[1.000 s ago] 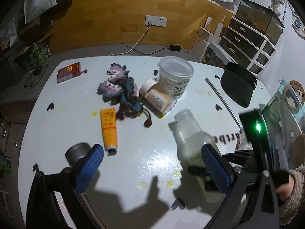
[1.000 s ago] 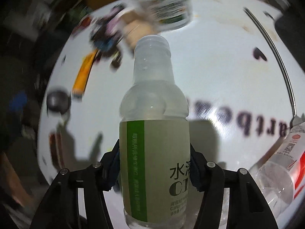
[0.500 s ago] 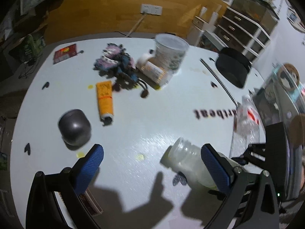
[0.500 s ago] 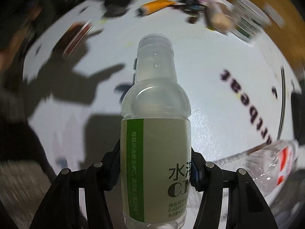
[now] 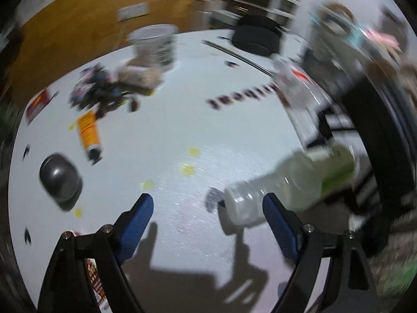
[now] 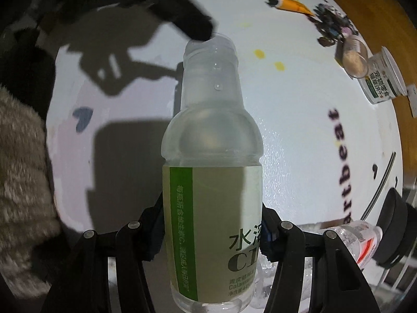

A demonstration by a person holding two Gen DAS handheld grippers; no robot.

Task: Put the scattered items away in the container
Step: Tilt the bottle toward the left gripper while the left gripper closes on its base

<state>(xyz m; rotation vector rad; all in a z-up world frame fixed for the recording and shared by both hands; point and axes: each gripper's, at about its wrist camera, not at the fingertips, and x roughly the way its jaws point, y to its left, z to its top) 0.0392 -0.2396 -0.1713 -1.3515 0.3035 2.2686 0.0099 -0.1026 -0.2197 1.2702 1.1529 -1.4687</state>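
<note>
My left claw [image 5: 208, 216] hangs wide and empty over the white table [image 5: 169, 135], an orange tube [image 5: 88, 133] and grey bowl [image 5: 59, 180] to its left. My right claw [image 6: 211, 234] clamps the green-labelled bottle [image 6: 211, 208], printed "水溶 C1…", tilted above the table's "artbeat" lettering [image 6: 341, 167]; a clear bottle [image 6: 351, 242] lies just beside.

On the table [image 5: 169, 135], a tube [image 5: 88, 133] lies between a bowl [image 5: 60, 180] — nearer — and a cup [image 5: 155, 44] — farther.

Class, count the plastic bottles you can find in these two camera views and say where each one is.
2. The green-label bottle is clamped in the right gripper; a clear red-label bottle lies on the white table behind it. Others may be hidden.
</note>
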